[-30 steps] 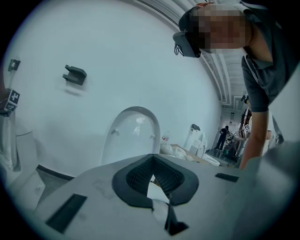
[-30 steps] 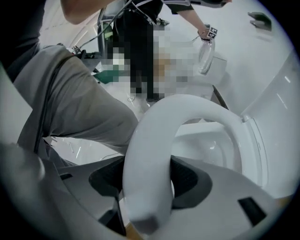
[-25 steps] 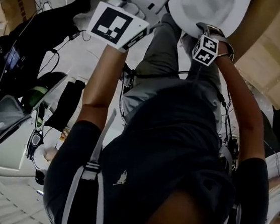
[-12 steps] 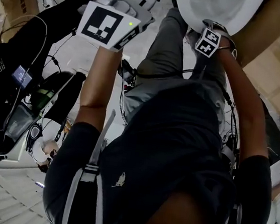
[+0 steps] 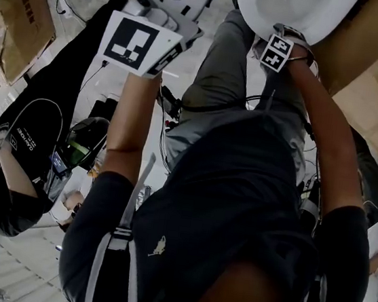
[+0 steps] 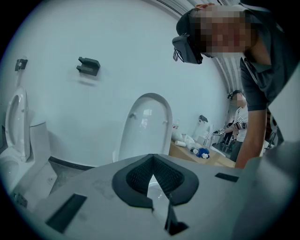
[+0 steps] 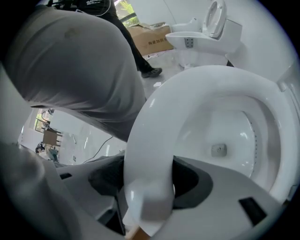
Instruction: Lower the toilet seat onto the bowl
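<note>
Right hand-held gripper [image 7: 150, 185], arm outstretched, grips the toilet seat [image 7: 187, 82].

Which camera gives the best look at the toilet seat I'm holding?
Right gripper view: the toilet seat fills the frame, its rim clamped in the right gripper, the bowl visible through it. Head view catches only its white edge at the top. Left gripper view doesn't show the grip.

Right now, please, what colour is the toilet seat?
The glossy ring-shaped toilet seat is white; see right gripper view.
</note>
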{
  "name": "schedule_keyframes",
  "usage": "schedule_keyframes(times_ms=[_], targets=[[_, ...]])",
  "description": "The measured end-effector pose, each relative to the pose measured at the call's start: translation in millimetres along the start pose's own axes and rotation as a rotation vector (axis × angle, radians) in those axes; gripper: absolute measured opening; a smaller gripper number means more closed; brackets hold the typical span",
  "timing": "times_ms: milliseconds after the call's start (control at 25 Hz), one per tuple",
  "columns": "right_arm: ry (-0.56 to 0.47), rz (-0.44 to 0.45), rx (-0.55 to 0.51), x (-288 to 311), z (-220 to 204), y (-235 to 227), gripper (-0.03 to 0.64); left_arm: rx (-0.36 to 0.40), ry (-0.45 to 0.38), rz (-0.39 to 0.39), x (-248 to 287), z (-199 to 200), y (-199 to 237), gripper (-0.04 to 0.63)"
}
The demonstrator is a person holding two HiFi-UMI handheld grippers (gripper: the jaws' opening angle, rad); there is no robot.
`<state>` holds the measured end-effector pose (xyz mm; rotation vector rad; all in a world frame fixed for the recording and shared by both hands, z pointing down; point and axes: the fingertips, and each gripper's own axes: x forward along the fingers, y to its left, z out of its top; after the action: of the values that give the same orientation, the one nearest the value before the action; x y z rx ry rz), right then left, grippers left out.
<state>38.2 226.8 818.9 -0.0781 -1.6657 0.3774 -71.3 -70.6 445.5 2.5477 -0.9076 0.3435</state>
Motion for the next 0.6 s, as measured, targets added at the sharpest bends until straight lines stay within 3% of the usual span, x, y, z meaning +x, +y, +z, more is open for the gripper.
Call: schedule_keyframes(times_ms=[240, 600], targets=[[0.013, 0.031, -0.008, 0.8, 20.6, -35.0, 0.275, -0.023, 0.009, 0.002, 13.5, 14.0, 40.5, 0.003], [0.042, 0.056, 0.013, 22.1, 3.7, -5.2, 0.276, -0.015, 0.003, -0.014, 8.6, -16.1, 4.9, 0.003]])
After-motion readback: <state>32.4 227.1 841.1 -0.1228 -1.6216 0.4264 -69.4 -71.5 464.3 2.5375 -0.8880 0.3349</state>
